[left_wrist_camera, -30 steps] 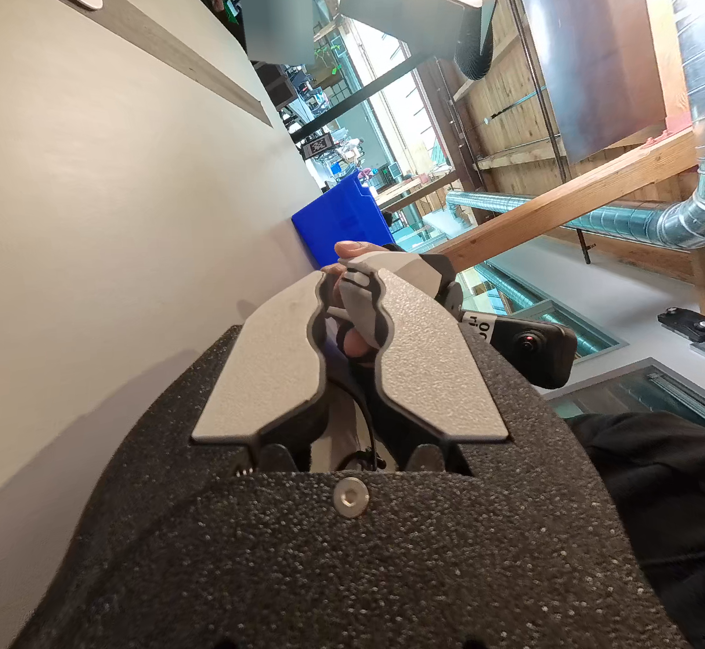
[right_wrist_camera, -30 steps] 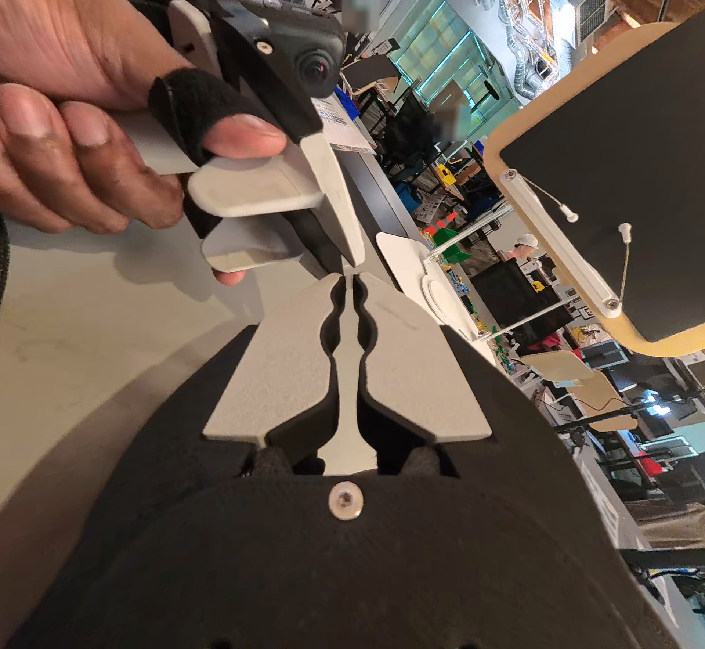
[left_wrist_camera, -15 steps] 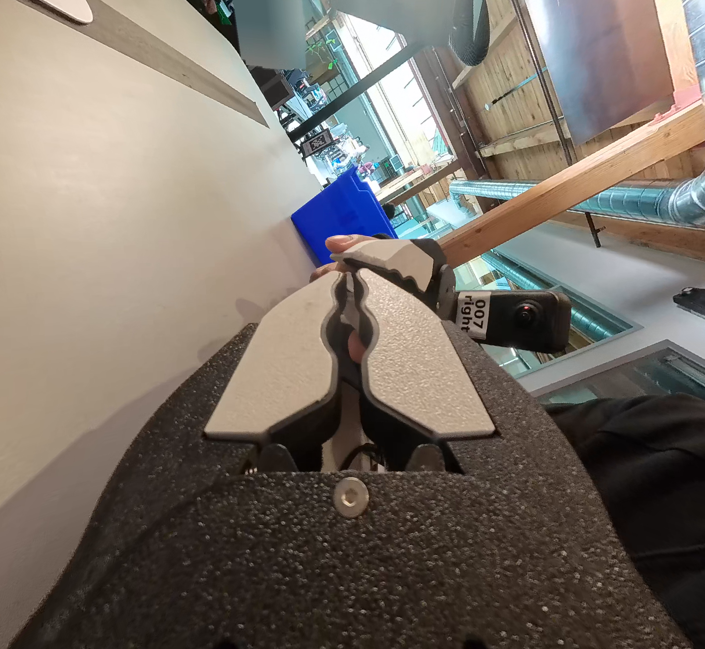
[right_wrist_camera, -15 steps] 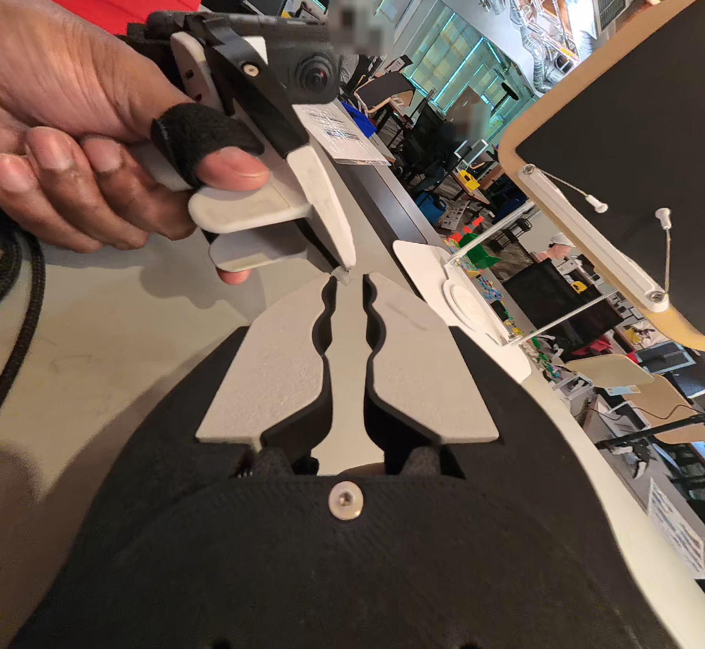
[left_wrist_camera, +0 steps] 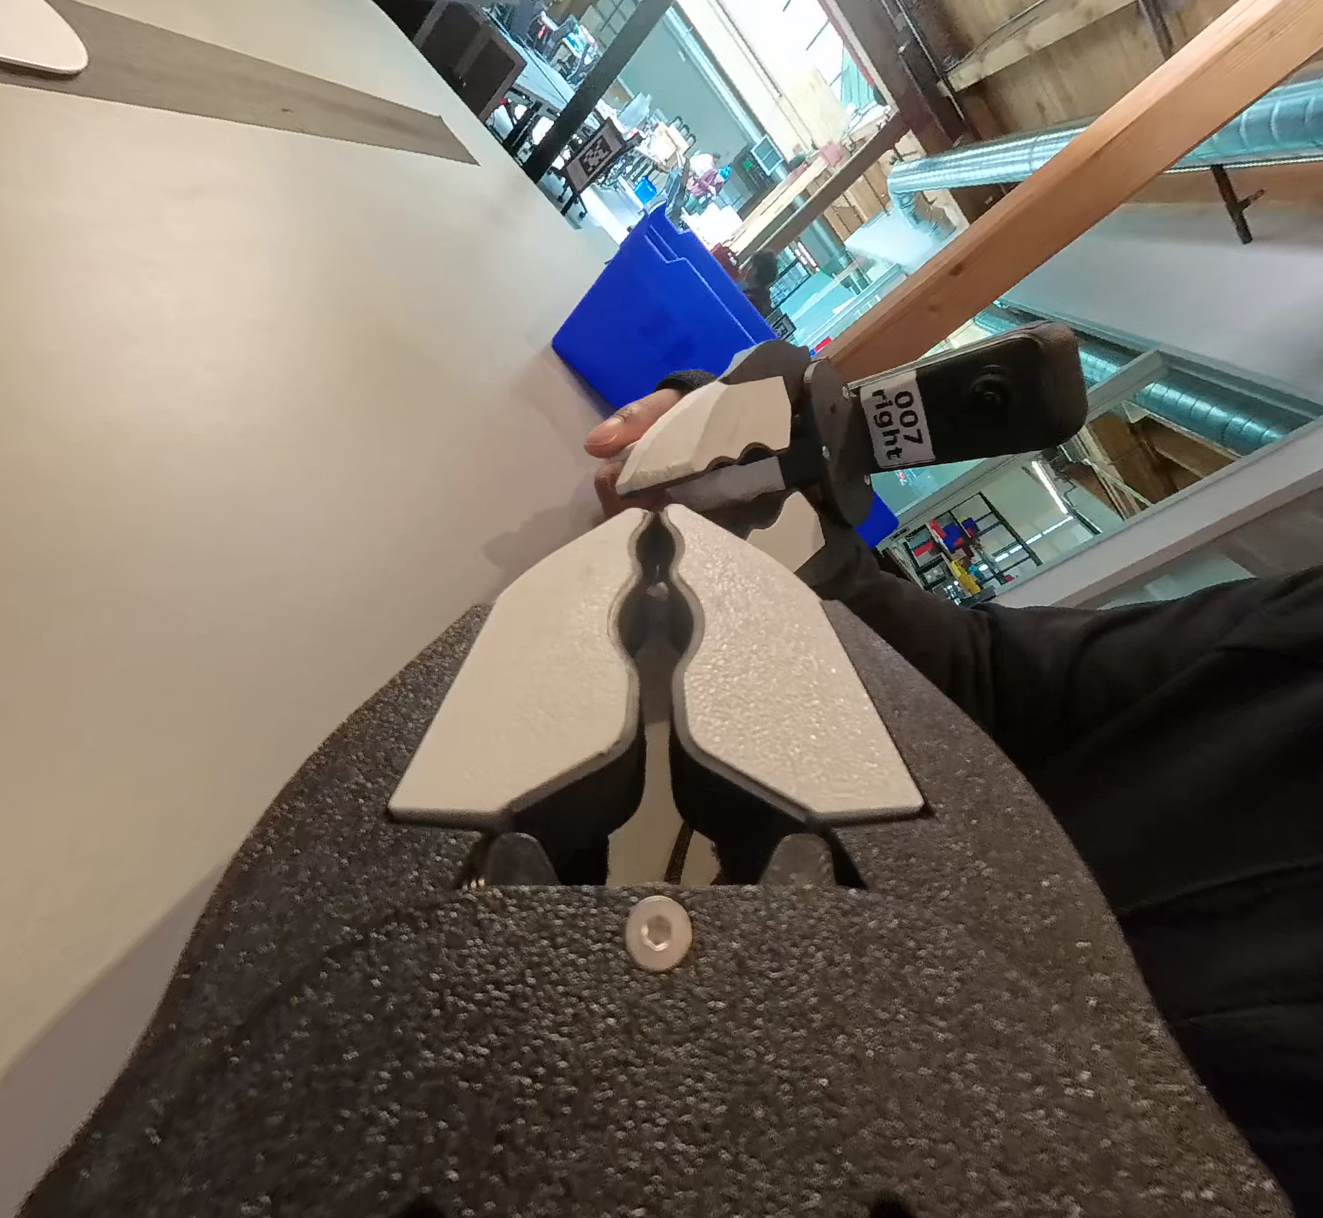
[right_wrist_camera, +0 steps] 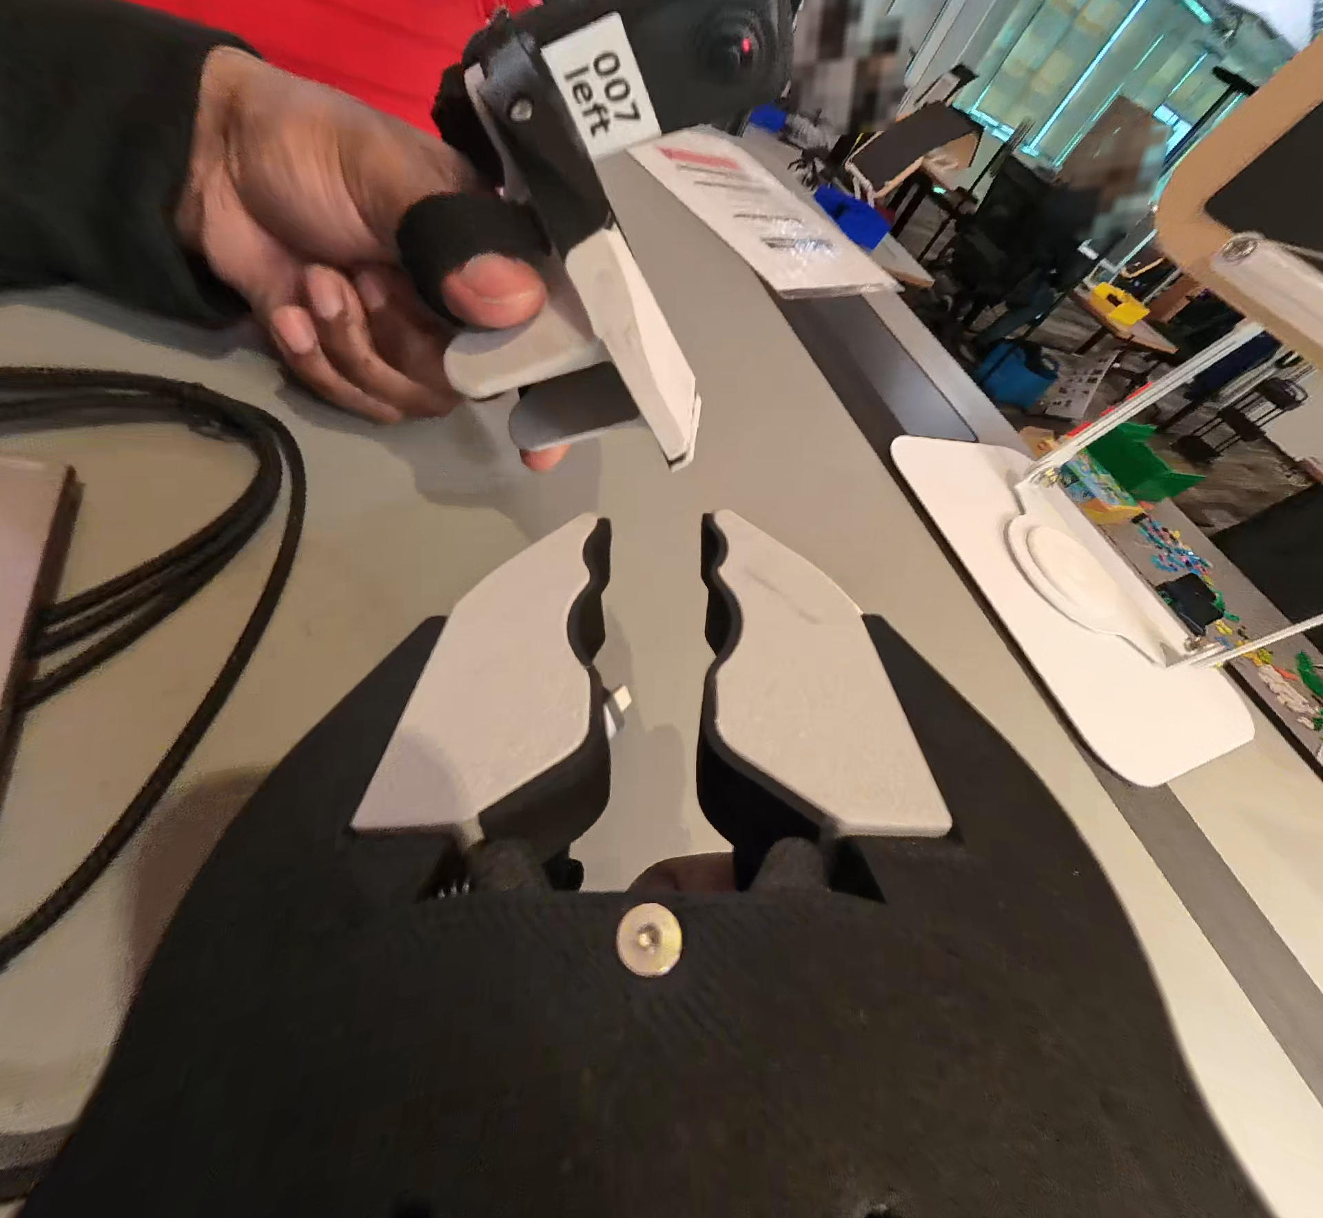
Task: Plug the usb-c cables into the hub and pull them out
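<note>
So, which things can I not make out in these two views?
The slab, perhaps the hub: right wrist view, cut off by the left edge; ports unseen.
The black cables: right wrist view, ends leave the frame or pass behind the right claw.
The left claw: left wrist view, its shut fingers hide any held thing.

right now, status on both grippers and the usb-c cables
Left gripper shut, nothing seen held. Right gripper open, empty. Black cables loose on table; one plug beneath right fingers. Hub not identifiable.
</note>
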Demonstrator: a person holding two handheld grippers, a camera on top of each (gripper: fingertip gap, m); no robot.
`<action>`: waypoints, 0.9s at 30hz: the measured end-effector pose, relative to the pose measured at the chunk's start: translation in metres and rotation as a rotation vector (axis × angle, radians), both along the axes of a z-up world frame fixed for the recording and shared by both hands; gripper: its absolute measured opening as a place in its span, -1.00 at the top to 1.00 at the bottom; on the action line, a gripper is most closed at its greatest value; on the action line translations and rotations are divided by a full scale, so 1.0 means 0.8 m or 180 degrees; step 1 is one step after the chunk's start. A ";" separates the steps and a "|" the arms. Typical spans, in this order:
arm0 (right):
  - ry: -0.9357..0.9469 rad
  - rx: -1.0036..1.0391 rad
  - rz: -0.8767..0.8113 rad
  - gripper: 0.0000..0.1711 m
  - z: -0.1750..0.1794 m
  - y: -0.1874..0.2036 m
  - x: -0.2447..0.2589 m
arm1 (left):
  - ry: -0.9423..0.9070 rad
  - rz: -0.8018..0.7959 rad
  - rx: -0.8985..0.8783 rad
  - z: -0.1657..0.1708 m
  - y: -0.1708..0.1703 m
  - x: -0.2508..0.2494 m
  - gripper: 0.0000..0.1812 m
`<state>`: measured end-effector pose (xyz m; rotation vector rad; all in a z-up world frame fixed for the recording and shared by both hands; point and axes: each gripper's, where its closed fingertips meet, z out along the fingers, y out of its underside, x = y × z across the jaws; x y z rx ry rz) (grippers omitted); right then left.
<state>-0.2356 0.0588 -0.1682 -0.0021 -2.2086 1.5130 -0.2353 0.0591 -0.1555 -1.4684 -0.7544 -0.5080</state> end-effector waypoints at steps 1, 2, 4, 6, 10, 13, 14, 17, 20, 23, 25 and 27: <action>-0.0040 -0.0016 -0.0020 0.72 0.001 0.003 -0.002 | -0.0006 0.0005 0.0007 0.000 -0.001 -0.001 1.00; -0.0088 -0.0111 -0.0053 0.72 0.005 0.006 -0.005 | -0.0019 0.0020 0.0029 0.001 -0.002 -0.002 1.00; -0.0198 -0.0329 -0.0130 0.73 0.016 0.014 -0.013 | -0.0049 0.0042 0.0031 0.000 -0.002 -0.004 1.00; -0.0316 -0.0532 -0.0191 0.73 0.025 0.021 -0.020 | -0.0065 0.0058 0.0020 -0.001 -0.002 -0.005 1.00; -0.0588 -0.0662 -0.0534 0.78 0.035 0.034 -0.040 | -0.0103 0.0068 -0.0002 -0.004 -0.001 -0.006 1.00; -0.0785 -0.0346 -0.1061 0.78 0.031 0.049 -0.058 | -0.0112 0.0061 -0.0044 -0.007 0.000 -0.007 1.00; -0.0881 -0.0178 -0.1288 0.78 0.023 0.059 -0.064 | -0.0120 0.0061 -0.0053 -0.008 0.001 -0.007 1.00; -0.1327 0.0365 -0.1863 0.74 -0.017 0.095 -0.069 | -0.0131 0.0059 -0.0076 -0.009 0.002 -0.007 1.00; -0.1916 0.0668 -0.2046 0.67 -0.049 0.116 -0.053 | -0.0149 0.0065 -0.0066 -0.009 0.001 -0.008 1.00; -0.2289 0.0779 -0.2124 0.64 -0.057 0.126 -0.037 | -0.0165 0.0068 -0.0067 -0.010 0.001 -0.009 1.00; -0.2439 0.0841 -0.2125 0.63 -0.058 0.131 -0.024 | -0.0170 0.0070 -0.0061 -0.010 0.001 -0.009 1.00; -0.2553 0.0930 -0.2101 0.63 -0.062 0.136 -0.012 | -0.0172 0.0070 -0.0066 -0.010 0.001 -0.009 1.00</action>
